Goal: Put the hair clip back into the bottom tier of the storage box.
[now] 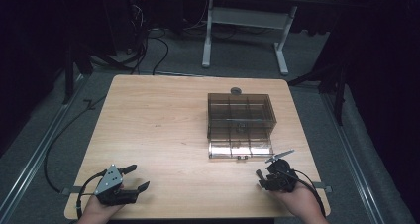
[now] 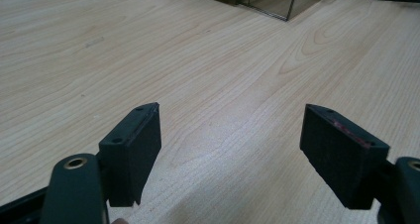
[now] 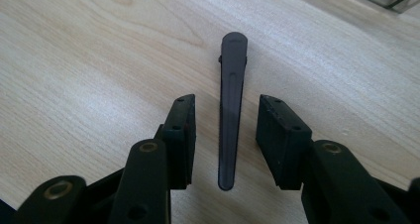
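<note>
Lying flat on the worktop (image 1: 163, 130) between the right gripper (image 3: 226, 137)'s parted pads, touching neither, the dark hair clip (image 3: 231, 105) ran its long axis from six to twelve o'clock in the right gripper view, rounded tip at twelve. The left gripper (image 2: 233, 152) stood wide and empty, the compartment box (image 1: 240, 122) toward one o'clock

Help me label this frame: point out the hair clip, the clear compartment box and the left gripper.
hair clip (image 3: 232, 110), right gripper view, mid-blade.
compartment box (image 1: 240, 116), high view, front wall.
left gripper (image 2: 230, 149), left gripper view, midway between fingertips.
</note>
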Demonstrator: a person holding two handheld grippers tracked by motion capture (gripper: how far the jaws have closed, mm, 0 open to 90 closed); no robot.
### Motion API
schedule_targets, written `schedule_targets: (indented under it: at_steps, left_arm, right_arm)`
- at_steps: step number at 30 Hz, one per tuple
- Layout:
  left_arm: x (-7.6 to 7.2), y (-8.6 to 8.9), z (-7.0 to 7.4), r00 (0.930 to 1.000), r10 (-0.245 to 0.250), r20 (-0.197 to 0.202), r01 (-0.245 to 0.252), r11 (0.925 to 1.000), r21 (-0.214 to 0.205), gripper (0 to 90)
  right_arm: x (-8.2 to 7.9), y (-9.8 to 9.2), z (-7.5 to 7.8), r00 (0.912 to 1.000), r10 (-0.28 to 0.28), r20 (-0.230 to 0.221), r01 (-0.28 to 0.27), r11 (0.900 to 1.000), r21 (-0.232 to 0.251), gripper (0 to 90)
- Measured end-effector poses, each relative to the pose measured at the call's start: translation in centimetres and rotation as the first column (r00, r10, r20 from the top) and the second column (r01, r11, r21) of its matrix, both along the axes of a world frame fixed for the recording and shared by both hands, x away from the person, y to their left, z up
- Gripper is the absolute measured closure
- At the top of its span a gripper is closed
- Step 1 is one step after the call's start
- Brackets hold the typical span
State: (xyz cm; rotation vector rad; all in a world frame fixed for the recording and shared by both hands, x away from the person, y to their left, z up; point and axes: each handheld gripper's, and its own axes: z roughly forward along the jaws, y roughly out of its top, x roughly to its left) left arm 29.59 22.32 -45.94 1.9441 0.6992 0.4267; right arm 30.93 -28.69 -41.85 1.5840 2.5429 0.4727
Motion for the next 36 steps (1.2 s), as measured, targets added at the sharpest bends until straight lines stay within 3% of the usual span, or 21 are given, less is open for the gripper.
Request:
schedule_targets:
  at_steps: [10,25,36]
  left_arm:
    - [0.0,0.0,0.0,1.0000,-0.003,0.002,0.003,1.0000,0.002,24.4]
    - [0.0,0.0,0.0,1.0000,-0.004,0.002,0.004,1.0000,0.004,24.4]
    - [0.0,0.0,0.0,1.0000,-0.008,0.001,0.008,1.0000,0.006,24.4]
  right_arm:
    - [1.0,0.5,0.4,0.9980,0.036,-0.052,-0.038,0.9983,-0.044,60.3]
    - [3.1,1.0,0.9,0.9852,0.058,-0.161,-0.074,0.9928,-0.095,65.1]
    - [4.1,1.5,1.0,0.9777,0.069,-0.198,-0.092,0.9894,-0.112,71.0]
